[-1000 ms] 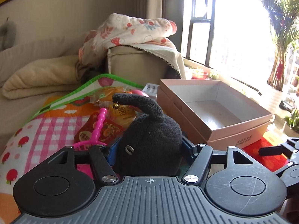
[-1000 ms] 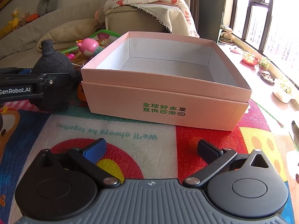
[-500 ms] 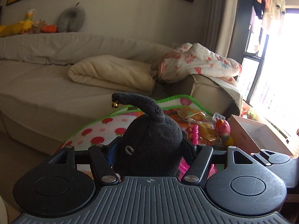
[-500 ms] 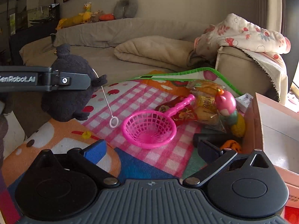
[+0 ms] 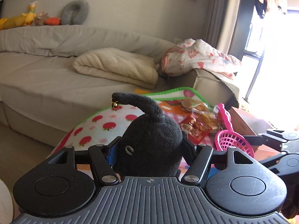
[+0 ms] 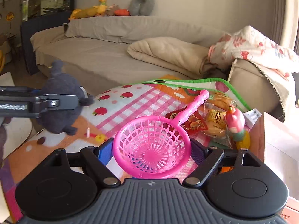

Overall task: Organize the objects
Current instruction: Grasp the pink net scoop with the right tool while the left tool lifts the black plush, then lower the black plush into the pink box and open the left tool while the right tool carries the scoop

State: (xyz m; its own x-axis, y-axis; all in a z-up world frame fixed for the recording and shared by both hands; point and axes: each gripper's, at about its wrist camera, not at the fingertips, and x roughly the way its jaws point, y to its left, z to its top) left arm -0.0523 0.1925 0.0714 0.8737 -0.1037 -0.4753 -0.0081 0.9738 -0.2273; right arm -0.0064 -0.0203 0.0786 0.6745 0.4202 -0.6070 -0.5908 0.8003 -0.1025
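Observation:
A black plush toy (image 5: 151, 143) with a small gold bell on its curled tip sits between the jaws of my left gripper (image 5: 151, 149), which is shut on it. In the right wrist view that plush (image 6: 58, 97) hangs above the mat's left end. A pink plastic strainer (image 6: 152, 147) lies on the play mat (image 6: 130, 100), its handle pointing away to the upper right. My right gripper (image 6: 152, 151) straddles the strainer's basket, jaws closing; the pads (image 6: 104, 151) stand right at the rim without clearly pressing it. The left wrist view has the strainer (image 5: 231, 140) at the right.
Snack packets (image 6: 214, 119) and a pink bird toy (image 6: 235, 121) lie beyond the strainer. An open pink box (image 6: 276, 140) stands at the right. A beige sofa (image 6: 112, 56) with a folded blanket (image 6: 168, 52) and a floral quilt runs behind the mat.
My right gripper swung from facing the pink box over to the strainer and now has its basket between narrower jaws. The left gripper carried the plush leftward, away from the box.

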